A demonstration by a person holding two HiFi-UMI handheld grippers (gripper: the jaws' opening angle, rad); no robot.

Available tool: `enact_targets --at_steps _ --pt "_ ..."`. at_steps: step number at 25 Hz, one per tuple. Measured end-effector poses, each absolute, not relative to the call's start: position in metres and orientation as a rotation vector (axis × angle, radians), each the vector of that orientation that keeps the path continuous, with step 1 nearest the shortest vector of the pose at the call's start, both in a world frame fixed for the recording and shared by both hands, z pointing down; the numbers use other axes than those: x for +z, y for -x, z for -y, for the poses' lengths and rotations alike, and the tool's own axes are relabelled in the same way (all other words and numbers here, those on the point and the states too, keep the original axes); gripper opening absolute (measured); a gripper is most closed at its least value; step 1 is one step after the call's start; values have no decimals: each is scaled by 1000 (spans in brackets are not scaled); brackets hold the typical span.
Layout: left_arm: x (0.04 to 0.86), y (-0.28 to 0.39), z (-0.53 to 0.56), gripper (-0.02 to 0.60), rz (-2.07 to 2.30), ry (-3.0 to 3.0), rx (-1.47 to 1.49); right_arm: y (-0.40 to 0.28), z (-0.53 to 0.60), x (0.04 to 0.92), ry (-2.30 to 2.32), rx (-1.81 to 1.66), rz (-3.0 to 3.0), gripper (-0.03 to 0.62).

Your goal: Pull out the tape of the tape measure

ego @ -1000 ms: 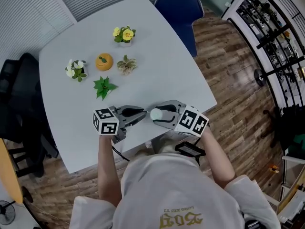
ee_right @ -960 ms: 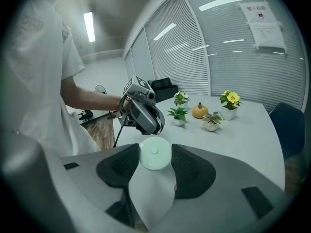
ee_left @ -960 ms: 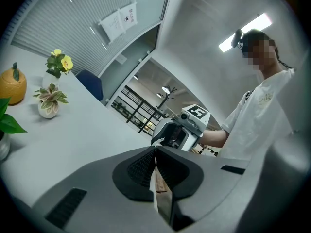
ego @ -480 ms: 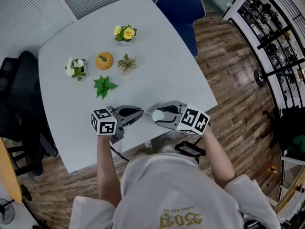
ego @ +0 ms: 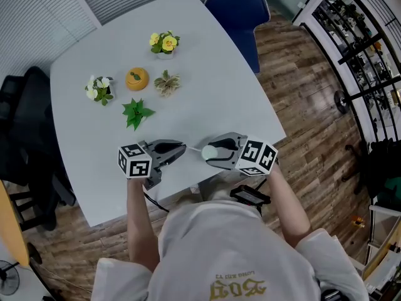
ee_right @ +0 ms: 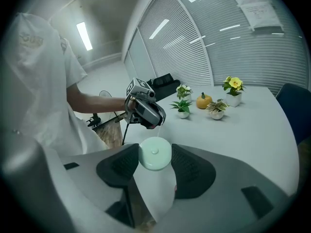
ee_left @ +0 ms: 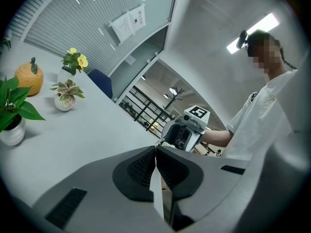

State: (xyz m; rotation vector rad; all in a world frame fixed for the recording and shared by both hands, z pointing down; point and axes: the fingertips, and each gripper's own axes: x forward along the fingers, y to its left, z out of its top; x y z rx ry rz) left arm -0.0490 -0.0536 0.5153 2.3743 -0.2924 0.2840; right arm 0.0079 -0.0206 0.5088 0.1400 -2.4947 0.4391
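In the right gripper view a round pale-green tape measure (ee_right: pixel 154 153) sits between the pads of my right gripper (ee_right: pixel 154 160), which is shut on its case. The head view shows the tape measure (ego: pixel 210 151) just above the table's near edge. A thin white tape (ego: pixel 194 148) runs from it to my left gripper (ego: pixel 182 148), which is shut on the tape's end. In the left gripper view the tape (ee_left: pixel 157 198) is pinched edge-on between the closed pads of the left gripper (ee_left: pixel 155 152). The two grippers face each other a short way apart.
On the white table (ego: pixel 207 80) stand a green plant (ego: pixel 136 113), an orange ornament (ego: pixel 136 79), and small flower pots (ego: pixel 163 44), (ego: pixel 99 90), (ego: pixel 166 84). A blue chair (ego: pixel 236 11) stands at the far side, a black chair (ego: pixel 25 124) at the left.
The left gripper has drifted a little left and the right gripper a little right, so the gap between them has widened and more tape shows.
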Motion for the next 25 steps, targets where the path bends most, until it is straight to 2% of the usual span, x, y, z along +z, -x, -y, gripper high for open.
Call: enact_targets --at_steps 25 --pt "525 78 61 8 424 -2344 294 -9 17 515 -56 510 2484 225"
